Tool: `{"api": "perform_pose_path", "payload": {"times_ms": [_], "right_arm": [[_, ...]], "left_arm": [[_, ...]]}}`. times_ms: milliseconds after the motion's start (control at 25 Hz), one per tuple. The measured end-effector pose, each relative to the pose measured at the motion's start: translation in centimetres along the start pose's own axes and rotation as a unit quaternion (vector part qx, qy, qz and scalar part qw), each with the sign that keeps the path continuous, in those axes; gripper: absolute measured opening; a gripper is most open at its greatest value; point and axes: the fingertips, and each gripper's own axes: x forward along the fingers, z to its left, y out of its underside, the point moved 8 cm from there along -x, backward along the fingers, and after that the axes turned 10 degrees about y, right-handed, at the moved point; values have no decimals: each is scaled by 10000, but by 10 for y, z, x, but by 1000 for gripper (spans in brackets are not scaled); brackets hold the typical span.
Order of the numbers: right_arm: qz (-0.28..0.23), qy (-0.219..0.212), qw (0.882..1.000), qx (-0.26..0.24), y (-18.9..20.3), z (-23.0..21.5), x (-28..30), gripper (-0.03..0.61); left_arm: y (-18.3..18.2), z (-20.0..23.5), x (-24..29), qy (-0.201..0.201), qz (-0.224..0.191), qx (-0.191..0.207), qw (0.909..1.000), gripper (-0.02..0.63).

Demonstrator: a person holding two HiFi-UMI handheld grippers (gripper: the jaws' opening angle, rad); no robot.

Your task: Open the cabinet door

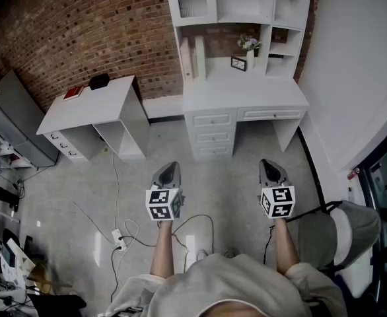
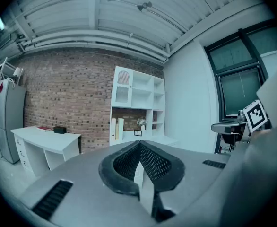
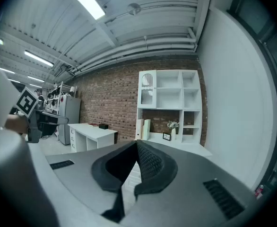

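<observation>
Head view: a person stands on a pale floor (image 1: 81,197) with a gripper in each hand, held level. The left gripper (image 1: 169,168) and right gripper (image 1: 271,164) both point at a white table (image 1: 246,96) against a brick wall. A shelf unit stands on the table. The cabinet door (image 1: 194,0) is shut, at the top left corner of that shelf unit. It is well apart from both grippers. A second white table (image 1: 94,104) stands to the left, and a grey chair (image 1: 339,233) is at the person's right.

Left gripper view: the fingers (image 2: 155,163) are pressed together at their tips with nothing between them. The cabinet door (image 2: 123,87), with an arched panel, is far ahead and higher than the fingers.

Right gripper view: these fingers (image 3: 150,162) are also closed tight and hold nothing. The cabinet door (image 3: 148,89) appears ahead and above them.

Judgement: the task seems to be at its start, in the approach, with the door untouched. The next move probably calls for walking up to the table, raising one gripper to the door's height, parting its fingers, and finding the free edge or handle. No handle can be made out from this distance.
</observation>
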Motion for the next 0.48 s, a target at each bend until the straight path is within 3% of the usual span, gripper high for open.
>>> {"api": "perform_pose_path", "payload": {"times_ms": [480], "right_arm": [[8,31,10000,62,5,-12,-4,12]], "left_arm": [[2,-15,7,21,64,-10,10000,26]]}}
